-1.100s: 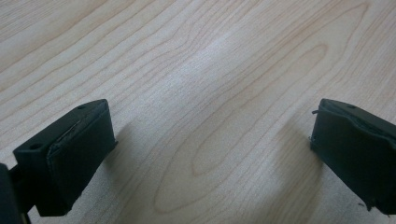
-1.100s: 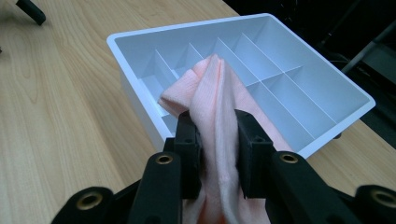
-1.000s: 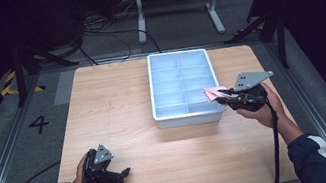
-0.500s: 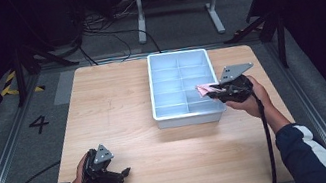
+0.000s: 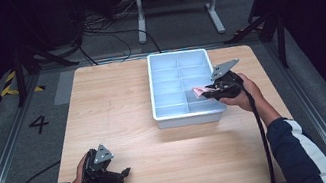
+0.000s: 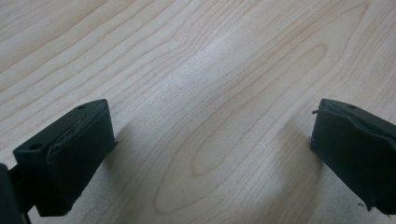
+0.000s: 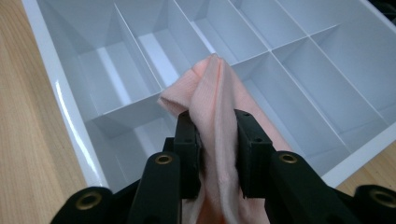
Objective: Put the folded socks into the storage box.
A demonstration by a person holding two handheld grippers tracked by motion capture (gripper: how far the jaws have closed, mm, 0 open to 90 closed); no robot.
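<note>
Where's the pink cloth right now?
The pink cloth is pinched in the right tongs, over the near-right compartments of the white tray.

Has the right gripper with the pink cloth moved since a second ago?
Yes. The right gripper, shut on the pink cloth, has shifted left from beside the white tray's right wall to over its compartments.
</note>
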